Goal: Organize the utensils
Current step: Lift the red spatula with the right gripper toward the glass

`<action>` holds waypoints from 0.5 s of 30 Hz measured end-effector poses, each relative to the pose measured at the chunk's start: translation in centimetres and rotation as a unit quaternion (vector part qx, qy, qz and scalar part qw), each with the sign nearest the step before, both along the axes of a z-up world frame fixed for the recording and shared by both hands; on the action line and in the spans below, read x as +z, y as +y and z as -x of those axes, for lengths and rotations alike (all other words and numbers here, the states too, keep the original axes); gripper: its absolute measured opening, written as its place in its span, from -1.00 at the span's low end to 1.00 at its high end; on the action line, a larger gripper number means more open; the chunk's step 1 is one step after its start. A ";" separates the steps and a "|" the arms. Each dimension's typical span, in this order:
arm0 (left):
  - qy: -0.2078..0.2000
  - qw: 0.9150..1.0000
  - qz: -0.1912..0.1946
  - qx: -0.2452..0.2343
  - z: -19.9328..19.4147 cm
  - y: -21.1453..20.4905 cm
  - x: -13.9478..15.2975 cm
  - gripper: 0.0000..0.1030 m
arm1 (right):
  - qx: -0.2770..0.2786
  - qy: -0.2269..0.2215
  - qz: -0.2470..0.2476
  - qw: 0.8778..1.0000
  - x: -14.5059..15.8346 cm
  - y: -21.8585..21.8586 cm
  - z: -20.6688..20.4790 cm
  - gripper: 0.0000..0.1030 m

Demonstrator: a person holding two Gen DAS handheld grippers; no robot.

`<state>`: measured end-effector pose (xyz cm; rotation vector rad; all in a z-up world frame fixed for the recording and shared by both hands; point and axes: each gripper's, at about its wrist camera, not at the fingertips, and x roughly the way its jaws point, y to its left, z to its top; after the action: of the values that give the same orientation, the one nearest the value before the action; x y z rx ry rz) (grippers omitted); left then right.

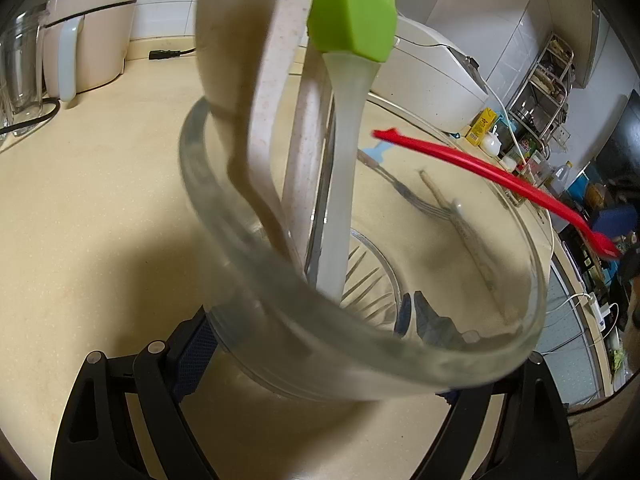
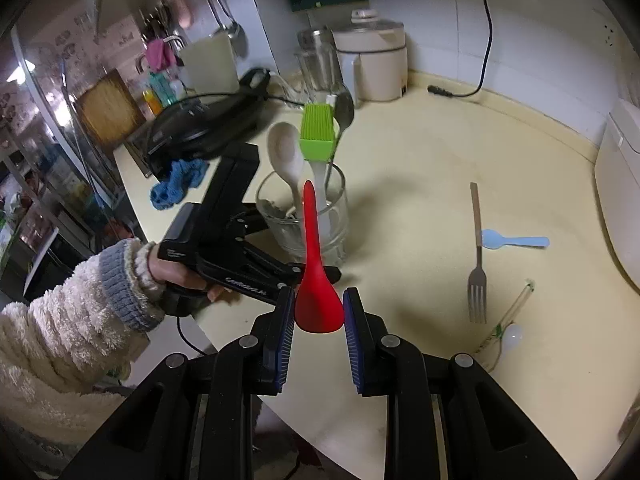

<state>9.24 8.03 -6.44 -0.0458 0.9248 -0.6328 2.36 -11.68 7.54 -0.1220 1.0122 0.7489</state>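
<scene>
The right gripper (image 2: 319, 312) pinched the bowl end of the red spoon (image 2: 316, 280) between its blue pads, the handle pointing away toward the glass cup (image 2: 304, 220). In the left wrist view the same spoon (image 1: 500, 176) hung in the air just beyond the cup's far rim. The left gripper (image 1: 320, 360) was clamped on the glass cup (image 1: 360, 344), one finger against each side of its wall, the cup standing on the desk (image 2: 420, 184).

Inside the cup stood a white spoon (image 2: 285, 152), a green silicone brush (image 2: 318, 132) and a dark metal ladle (image 2: 343, 114), all leaning handle-down. Farther out on the desk lay a fork (image 2: 477, 256), a light blue spoon (image 2: 514, 239) just touching it, and a small white spoon (image 2: 512, 336) beside a clear wrapper (image 2: 518, 300).

The red spoon looked light, stiff and smooth, likely to pivot when gripped at its rounded bowl; a hold nearer the neck would steady it. The cup was glass, hard and slippery, and would tip easily under tall utensils, so bracing its wall seemed wise.
</scene>
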 end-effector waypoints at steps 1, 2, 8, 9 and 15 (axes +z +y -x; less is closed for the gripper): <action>0.000 1.000 0.000 0.000 0.0 0.0 0.0 0.75 | 0.007 0.004 0.005 1.000 0.2 0.2 -0.3 -0.53; 0.000 1.000 0.000 0.000 0.0 0.0 0.0 0.75 | 0.017 0.007 0.011 1.000 0.4 0.5 -0.6 -0.53; -0.001 1.000 -0.005 0.000 0.0 -0.3 0.1 0.75 | 0.100 -0.002 0.095 0.990 2.0 3.2 -1.7 -0.53; -0.001 1.000 -0.005 0.000 0.0 -0.3 0.1 0.75 | 0.112 -0.009 0.112 0.987 2.2 3.6 -1.7 -0.53; -0.001 1.000 -0.005 0.000 0.0 -0.3 0.1 0.75 | 0.169 -0.035 0.199 0.965 2.9 5.8 -2.8 -0.53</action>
<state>9.21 7.72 -6.32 -0.0359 0.9256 -0.6287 5.15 -5.91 10.49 -0.6798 1.0767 0.8329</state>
